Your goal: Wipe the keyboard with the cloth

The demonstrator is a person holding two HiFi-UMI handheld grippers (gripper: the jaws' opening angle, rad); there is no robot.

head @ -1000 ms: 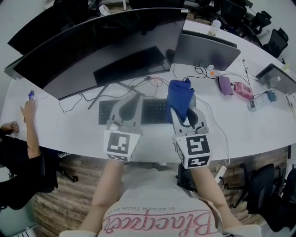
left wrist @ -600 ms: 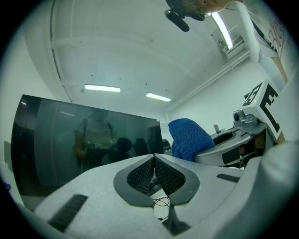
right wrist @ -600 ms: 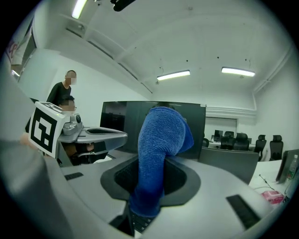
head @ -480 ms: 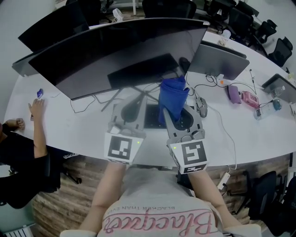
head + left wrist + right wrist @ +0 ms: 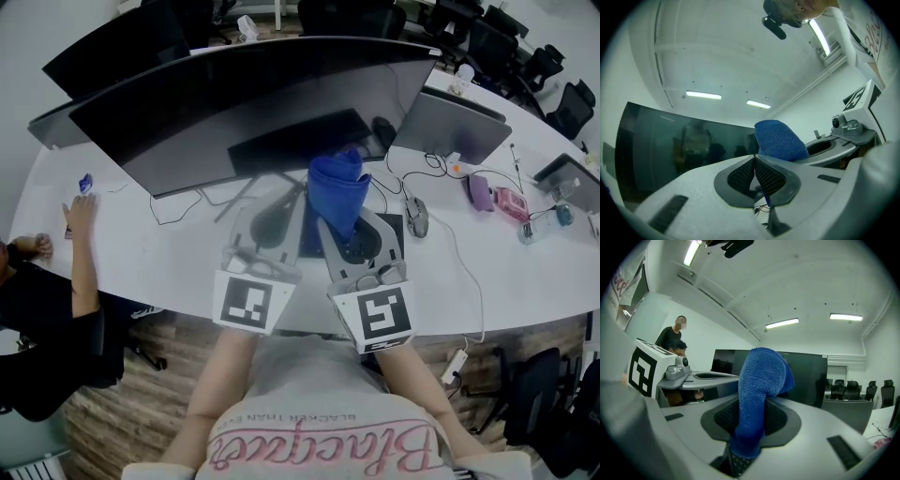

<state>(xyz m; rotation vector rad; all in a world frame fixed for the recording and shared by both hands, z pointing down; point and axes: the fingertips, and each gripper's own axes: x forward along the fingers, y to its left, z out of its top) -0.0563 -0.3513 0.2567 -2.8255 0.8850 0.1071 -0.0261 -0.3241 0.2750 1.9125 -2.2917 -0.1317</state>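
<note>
Mostly white curved desk (image 5: 141, 253), dark monitors (image 5: 253, 94); right tongs (image 5: 347, 225) clamp blue cloth (image 5: 337, 187), left tongs (image 5: 754, 159) closed, empty.

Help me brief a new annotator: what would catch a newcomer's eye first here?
The bright blue terry cloth stands out, clamped upright in the right gripper at centre. Behind it, a wide curved black monitor spans the white desk; the left gripper sits shut and empty alongside.
</note>
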